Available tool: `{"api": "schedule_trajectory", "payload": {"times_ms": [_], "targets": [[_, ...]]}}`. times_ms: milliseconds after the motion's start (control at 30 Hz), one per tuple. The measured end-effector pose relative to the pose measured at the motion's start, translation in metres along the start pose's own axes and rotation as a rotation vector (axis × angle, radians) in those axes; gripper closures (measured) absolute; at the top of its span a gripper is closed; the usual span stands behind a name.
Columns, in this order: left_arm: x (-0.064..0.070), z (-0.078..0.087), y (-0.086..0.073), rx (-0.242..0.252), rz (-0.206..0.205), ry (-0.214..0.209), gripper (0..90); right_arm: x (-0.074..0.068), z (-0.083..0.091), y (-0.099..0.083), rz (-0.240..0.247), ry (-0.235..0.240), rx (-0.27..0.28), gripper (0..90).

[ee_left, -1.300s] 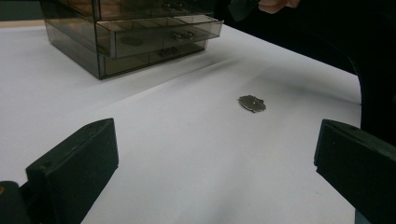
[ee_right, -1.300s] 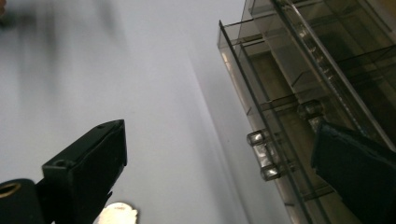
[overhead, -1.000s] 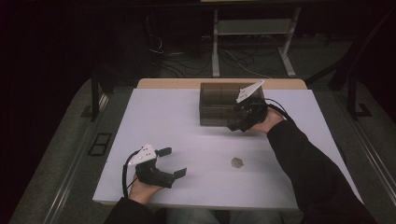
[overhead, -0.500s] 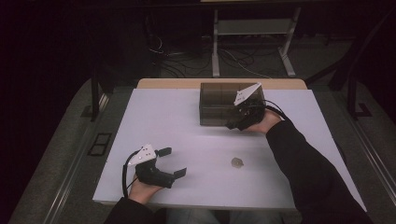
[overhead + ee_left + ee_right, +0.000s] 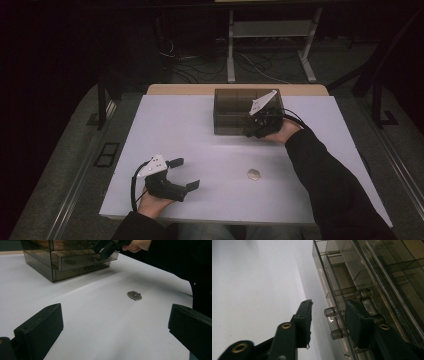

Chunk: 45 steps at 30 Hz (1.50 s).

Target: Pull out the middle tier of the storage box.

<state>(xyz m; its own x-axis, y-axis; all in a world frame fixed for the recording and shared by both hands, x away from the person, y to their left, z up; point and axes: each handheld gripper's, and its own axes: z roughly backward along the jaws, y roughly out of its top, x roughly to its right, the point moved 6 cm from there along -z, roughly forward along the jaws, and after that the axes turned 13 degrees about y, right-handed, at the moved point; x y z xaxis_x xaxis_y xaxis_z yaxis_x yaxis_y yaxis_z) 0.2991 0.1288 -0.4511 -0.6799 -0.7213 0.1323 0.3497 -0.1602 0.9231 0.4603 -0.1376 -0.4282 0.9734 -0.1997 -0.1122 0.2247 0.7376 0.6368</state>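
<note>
1. My right gripper has its jaws spread around the drawer handle of the smoky drawer box; the drawer looks slightly out.
2. My left gripper rests with jaws wide apart, and the metal disc lies ahead between them, not yet stowed.

The room around my white table lay dark; the tabletop alone was evenly lit. My sleeve cast a soft shadow. The nearest black jaws looked blurred.

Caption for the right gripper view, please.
Right claw, jaws open, straddling the drawer handle of a smoky plastic drawer box.
</note>
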Motion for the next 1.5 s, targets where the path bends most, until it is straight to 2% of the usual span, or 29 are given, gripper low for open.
{"api": "schedule_trajectory", "payload": {"times_ms": [267,667,1033,1133,1300,1367,1500], "targets": [[0.0,0.0,0.0,-0.002,-0.002,-0.001,0.0,0.008,0.001,-0.002,-0.023,0.033,0.031,69.5],[0.0,0.0,0.0,-0.004,-0.002,-0.002,0.0,0.015,-0.003,-0.005,-0.033,0.053,0.042,77.5],[0.0,0.0,0.0,-0.003,-0.002,-0.003,0.0,0.017,-0.005,-0.007,-0.028,0.083,0.044,80.7],[0.0,0.0,0.0,-0.003,-0.002,-0.003,0.0,0.015,-0.005,-0.007,-0.045,0.092,0.049,80.8],[0.0,-0.001,-0.001,-0.007,-0.005,-0.002,0.0,0.015,-0.003,-0.009,-0.027,0.093,0.04,81.1],[0.0,-0.001,-0.001,-0.007,-0.006,-0.002,0.0,0.014,-0.003,-0.01,-0.039,0.103,0.042,81.1],[0.0,-0.001,-0.001,-0.008,-0.005,-0.002,0.0,0.011,-0.003,-0.01,-0.029,0.104,0.039,81.6]]}}
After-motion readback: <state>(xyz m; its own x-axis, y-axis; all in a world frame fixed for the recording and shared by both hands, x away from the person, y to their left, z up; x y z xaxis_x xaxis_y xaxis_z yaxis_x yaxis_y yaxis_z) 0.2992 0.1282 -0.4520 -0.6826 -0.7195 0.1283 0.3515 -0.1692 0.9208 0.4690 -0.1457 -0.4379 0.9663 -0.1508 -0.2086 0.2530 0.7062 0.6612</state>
